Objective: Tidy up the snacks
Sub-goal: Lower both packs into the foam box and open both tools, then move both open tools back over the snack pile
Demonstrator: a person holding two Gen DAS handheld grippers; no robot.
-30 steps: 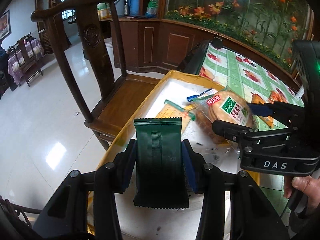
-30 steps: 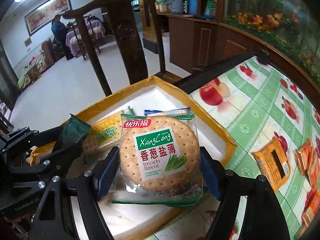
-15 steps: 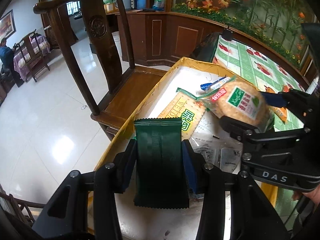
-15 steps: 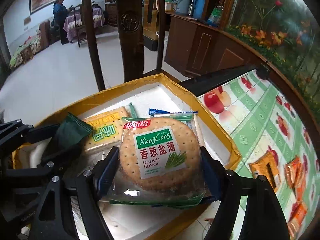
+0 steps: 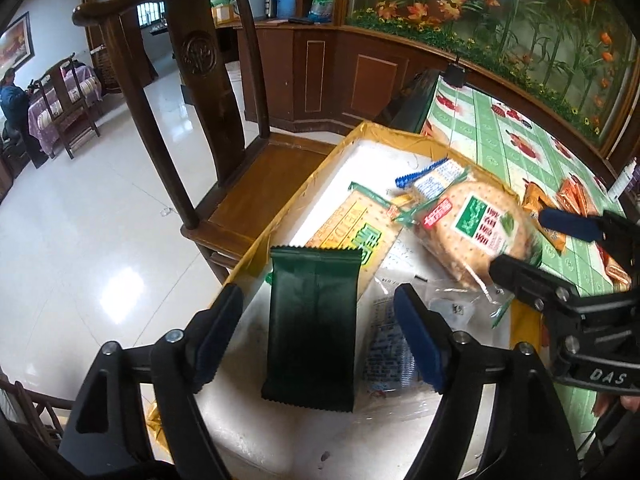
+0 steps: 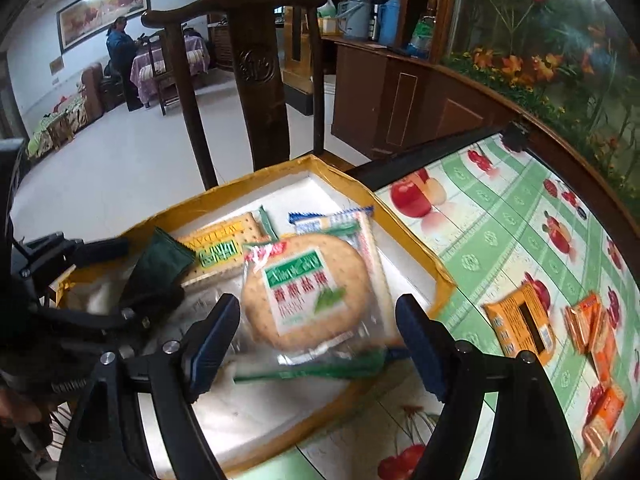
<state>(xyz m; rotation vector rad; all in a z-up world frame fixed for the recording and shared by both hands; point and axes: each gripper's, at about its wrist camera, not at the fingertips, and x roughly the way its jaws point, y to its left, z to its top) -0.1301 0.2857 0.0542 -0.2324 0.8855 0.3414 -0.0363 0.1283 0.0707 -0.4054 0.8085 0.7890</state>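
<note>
A dark green snack packet (image 5: 312, 328) stands between the pads of my left gripper (image 5: 320, 340). The jaws are opening, with a gap on each side of the packet, which rests on the white floor of the yellow-rimmed tray (image 5: 280, 220). My right gripper (image 6: 316, 340) is opening too. The round cracker packet (image 6: 308, 284) sits blurred between its pads, over the tray (image 6: 404, 232), with neither pad pressing on it. From the left wrist view the cracker packet (image 5: 476, 232) lies tilted in front of the right gripper (image 5: 548, 252). The green packet (image 6: 156, 268) shows beside the left gripper (image 6: 120, 280).
A yellow square cracker packet (image 5: 352, 228) and a blue-white packet (image 5: 436, 172) lie in the tray. Several orange packets (image 6: 520, 320) lie on the fruit-print tablecloth (image 6: 500, 220) to the right. A dark wooden chair (image 5: 200, 80) stands right behind the tray. A person sits far off.
The left jaws have spread away from the green packet and let it go. The right jaws have widened and the cracker packet has slipped loose, tilting down toward the tray.
</note>
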